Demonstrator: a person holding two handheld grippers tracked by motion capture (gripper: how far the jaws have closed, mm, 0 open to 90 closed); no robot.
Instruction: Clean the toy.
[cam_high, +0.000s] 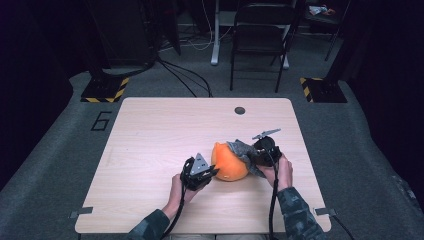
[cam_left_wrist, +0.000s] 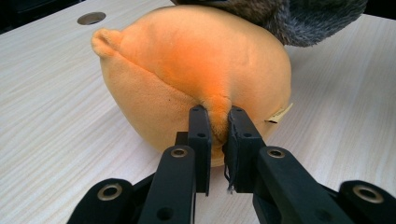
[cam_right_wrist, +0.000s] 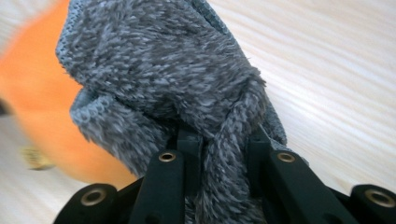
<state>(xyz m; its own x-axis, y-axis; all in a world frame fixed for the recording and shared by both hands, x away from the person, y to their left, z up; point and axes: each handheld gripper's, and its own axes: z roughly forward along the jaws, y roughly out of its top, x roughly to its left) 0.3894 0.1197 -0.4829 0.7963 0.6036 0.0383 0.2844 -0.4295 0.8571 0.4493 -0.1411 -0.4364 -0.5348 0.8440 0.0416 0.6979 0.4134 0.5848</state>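
Round orange plush ball (cam_left_wrist: 196, 74), fuzzy grey cloth (cam_right_wrist: 177, 74) draped.

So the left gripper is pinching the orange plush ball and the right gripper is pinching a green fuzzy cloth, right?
Almost. The cloth is grey, not green, as the right gripper view shows. The rest holds: the left gripper is pinching a fold of the orange plush ball, and the right gripper is pinching the fuzzy cloth.
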